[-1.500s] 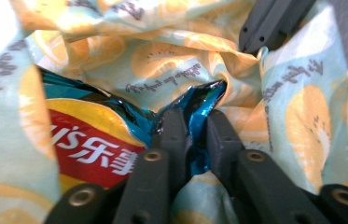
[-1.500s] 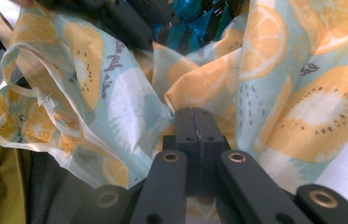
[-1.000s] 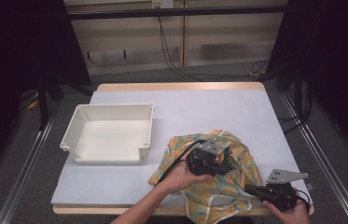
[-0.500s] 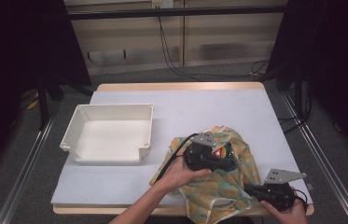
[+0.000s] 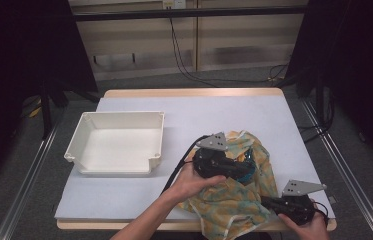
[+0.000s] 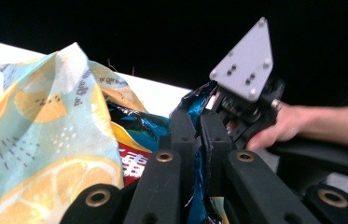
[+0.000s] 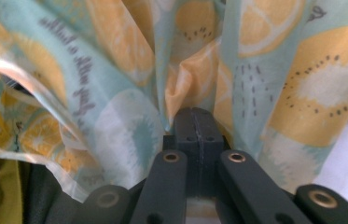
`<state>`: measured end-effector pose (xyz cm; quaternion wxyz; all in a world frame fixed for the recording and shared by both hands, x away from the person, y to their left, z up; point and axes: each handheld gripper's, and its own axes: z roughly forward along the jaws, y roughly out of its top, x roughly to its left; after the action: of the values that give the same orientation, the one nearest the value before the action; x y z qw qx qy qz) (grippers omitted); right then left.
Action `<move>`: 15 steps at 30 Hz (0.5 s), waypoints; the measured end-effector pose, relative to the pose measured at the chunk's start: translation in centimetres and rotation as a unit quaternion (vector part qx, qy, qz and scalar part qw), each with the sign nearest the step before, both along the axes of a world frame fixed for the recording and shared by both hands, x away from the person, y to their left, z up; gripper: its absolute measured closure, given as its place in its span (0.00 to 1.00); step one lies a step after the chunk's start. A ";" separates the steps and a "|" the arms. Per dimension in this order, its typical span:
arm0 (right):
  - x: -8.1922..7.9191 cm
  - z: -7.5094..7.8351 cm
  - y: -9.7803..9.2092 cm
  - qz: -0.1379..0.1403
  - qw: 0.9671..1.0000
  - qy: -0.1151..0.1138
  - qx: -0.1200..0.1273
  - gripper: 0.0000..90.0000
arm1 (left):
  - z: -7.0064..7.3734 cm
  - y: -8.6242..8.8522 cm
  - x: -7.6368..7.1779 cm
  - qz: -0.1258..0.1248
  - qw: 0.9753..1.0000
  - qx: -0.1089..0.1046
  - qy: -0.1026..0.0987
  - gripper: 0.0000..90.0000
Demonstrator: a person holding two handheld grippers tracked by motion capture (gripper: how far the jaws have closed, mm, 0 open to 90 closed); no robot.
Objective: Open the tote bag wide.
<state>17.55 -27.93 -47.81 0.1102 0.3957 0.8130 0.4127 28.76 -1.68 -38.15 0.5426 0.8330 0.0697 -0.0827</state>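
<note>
— Logging item one: fabric bag, lemon print, lying at the table's near right edge. My right gripper has its jaws pinched tight on a fold of the cloth.

— And the contents?

— Item two: snack packet, blue and red foil, partly inside the bag's mouth. My left gripper clamps its edge. White tray: nothing in it. Judged status: extraction begun, packet not yet free, transfer outstanding.

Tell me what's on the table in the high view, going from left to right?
White tray → left gripper clamped on a blue snack packet inside the lemon-print cloth bag → right gripper pinching the bag's edge.
</note>
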 end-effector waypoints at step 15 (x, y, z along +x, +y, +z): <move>2.0 5.3 -1.0 -0.024 0.995 -0.082 0.051 0.68 | -1.9 -0.5 -0.3 -0.012 1.000 0.026 -0.012 0.96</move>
<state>19.52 -28.90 -42.50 0.1657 0.3851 0.7695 0.4818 28.50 -2.21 -40.04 0.5204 0.8487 0.0553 -0.0771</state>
